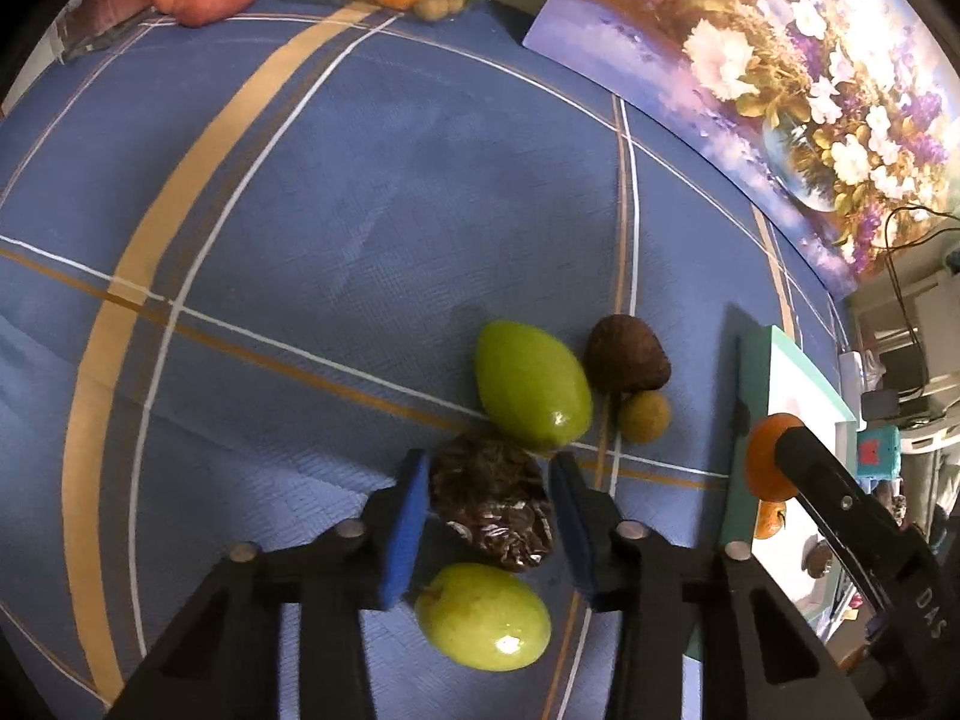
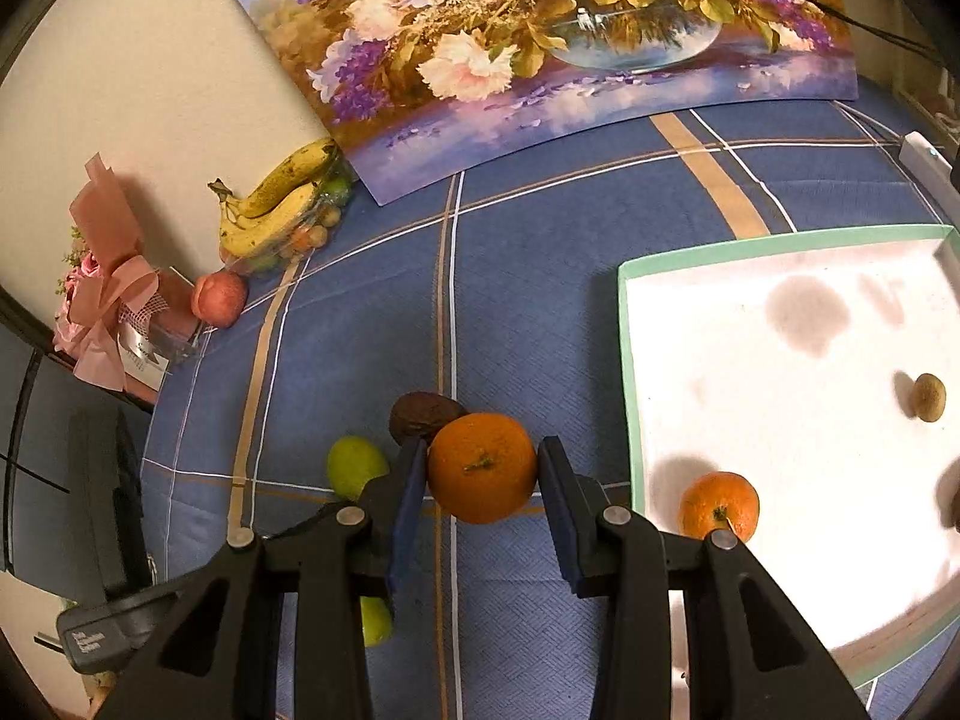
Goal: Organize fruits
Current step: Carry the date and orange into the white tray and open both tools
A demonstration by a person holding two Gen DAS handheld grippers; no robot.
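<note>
My left gripper [image 1: 489, 468] points down at the blue checked tablecloth and is shut on a dark wrinkled fruit [image 1: 492, 504], a blue pad against each side. Around it lie two green fruits [image 1: 531, 384] [image 1: 483, 615], a brown fruit [image 1: 627, 354] and a small yellowish round one [image 1: 644, 416]. My right gripper [image 2: 482, 450] is shut on an orange [image 2: 482, 468], held above the cloth just left of the mint-rimmed white tray [image 2: 627, 360]. In the tray lie another orange [image 2: 717, 504] and a small brown fruit [image 2: 929, 397].
Bananas [image 2: 276, 204] rest on a clear box of small fruits at the far edge, with a red fruit [image 2: 219, 299] and a pink gift bouquet [image 2: 108, 312] beside them. A flower painting [image 2: 540, 30] lies across the back of the table.
</note>
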